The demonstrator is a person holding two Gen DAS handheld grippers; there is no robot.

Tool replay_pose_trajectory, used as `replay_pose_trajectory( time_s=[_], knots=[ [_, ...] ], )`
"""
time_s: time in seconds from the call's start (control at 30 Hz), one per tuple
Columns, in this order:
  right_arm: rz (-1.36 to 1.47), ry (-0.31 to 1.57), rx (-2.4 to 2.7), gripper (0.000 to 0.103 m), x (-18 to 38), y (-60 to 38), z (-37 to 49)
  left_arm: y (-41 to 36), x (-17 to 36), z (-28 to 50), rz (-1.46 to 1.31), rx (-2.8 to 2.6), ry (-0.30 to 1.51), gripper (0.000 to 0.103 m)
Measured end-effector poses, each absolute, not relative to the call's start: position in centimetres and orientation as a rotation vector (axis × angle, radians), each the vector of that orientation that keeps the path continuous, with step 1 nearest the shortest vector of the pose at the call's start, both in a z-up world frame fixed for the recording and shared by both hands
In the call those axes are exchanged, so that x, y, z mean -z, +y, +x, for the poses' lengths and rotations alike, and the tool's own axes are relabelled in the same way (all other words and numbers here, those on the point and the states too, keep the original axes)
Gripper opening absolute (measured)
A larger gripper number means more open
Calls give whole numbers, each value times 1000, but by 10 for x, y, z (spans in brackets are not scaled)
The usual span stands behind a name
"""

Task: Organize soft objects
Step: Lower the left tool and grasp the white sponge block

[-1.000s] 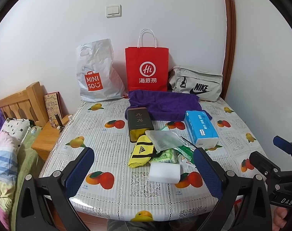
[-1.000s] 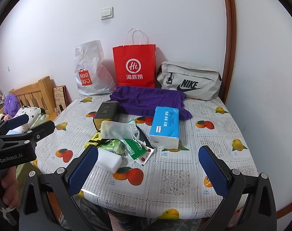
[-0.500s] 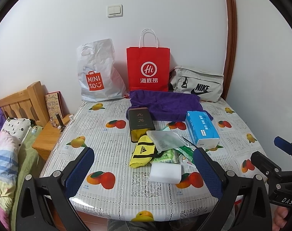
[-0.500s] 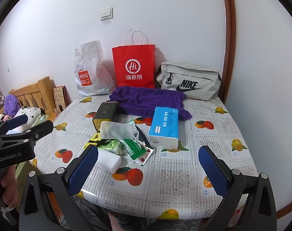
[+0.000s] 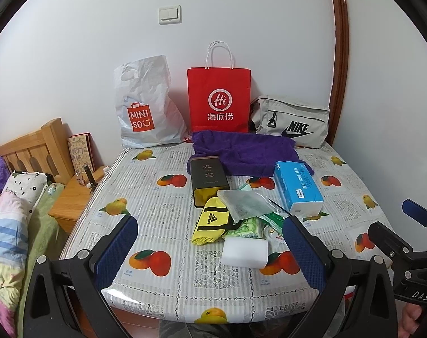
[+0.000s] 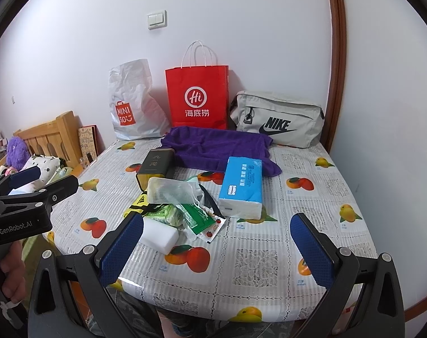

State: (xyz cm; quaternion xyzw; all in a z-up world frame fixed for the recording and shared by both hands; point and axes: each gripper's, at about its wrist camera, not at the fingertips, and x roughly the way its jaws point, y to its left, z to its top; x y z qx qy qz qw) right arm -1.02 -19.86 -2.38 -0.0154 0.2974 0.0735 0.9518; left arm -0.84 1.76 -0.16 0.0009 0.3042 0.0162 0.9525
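A table [image 5: 162, 219] under a fruit-print cloth stands against a white wall, with a white bag [image 5: 146, 107], a red bag [image 5: 219, 101] and a grey Nike pouch [image 5: 292, 124] lined up along its far edge. Just in front of them a purple towel [image 5: 241, 152] lies rumpled and spread flat, one corner tucked under a blue tissue pack [image 5: 296, 186]. A dark tin [image 5: 208, 174] lies on its side beside the towel. Nearer, a loose heap holds a yellow sock [image 5: 210, 222], a clear pouch [image 6: 171, 188], green packets [image 6: 196, 215], perhaps wipes, and a white sponge [image 5: 246, 252]. The left gripper [image 5: 210, 253] and right gripper [image 6: 216, 249] hover over the near edge, jaws spread wide, holding nothing.
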Motion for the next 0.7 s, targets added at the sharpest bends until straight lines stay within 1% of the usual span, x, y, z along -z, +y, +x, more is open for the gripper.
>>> replay_pose_trajectory(
  time_s=[0.33,0.7],
  knots=[
    [-35,607,-149,103,31,-198,-5,23,8,8,-5,-37,648,103],
    [32,650,-169,103,56,-210,16,26,71,52,5,-51,802,101]
  ],
)
